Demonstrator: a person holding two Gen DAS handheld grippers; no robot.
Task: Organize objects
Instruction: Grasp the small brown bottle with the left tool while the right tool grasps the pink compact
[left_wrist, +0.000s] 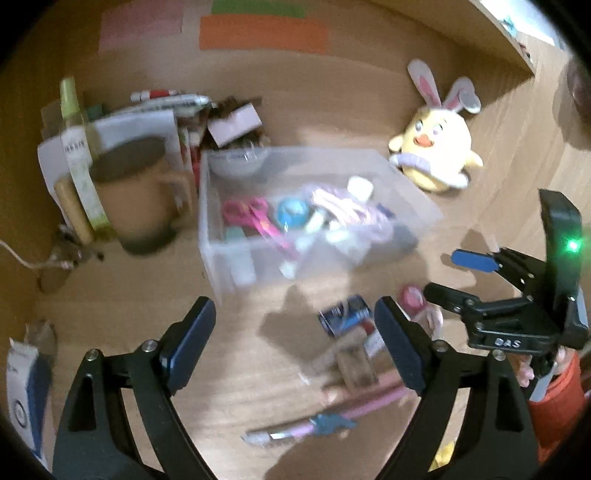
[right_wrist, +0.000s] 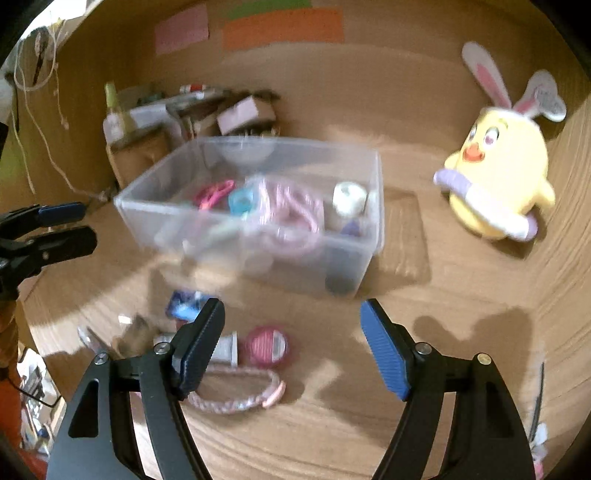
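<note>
A clear plastic bin (left_wrist: 417, 206) (right_wrist: 373, 229) sits mid-desk and holds pink scissors (left_wrist: 255, 218), a blue round item (left_wrist: 293, 214) and several other small things. My left gripper (left_wrist: 295, 328) is open and empty, above loose items in front of the bin: a blue packet (left_wrist: 345, 314), a brown block (left_wrist: 352, 363) and a pink pen (left_wrist: 365, 404). My right gripper (right_wrist: 291, 339) is open and empty, above the desk near a pink round item (right_wrist: 266, 345), a pink braided band (right_wrist: 236, 400) and a blue packet (right_wrist: 184, 304). The views are blurred.
A yellow bunny-eared plush (left_wrist: 436, 151) (right_wrist: 498, 181) stands at the right. A brown mug (left_wrist: 140, 195), a green bottle (left_wrist: 74, 110), markers (left_wrist: 170, 98) and boxes crowd the back left. The right gripper shows in the left wrist view (left_wrist: 458, 273). Wooden walls surround the desk (right_wrist: 443, 369).
</note>
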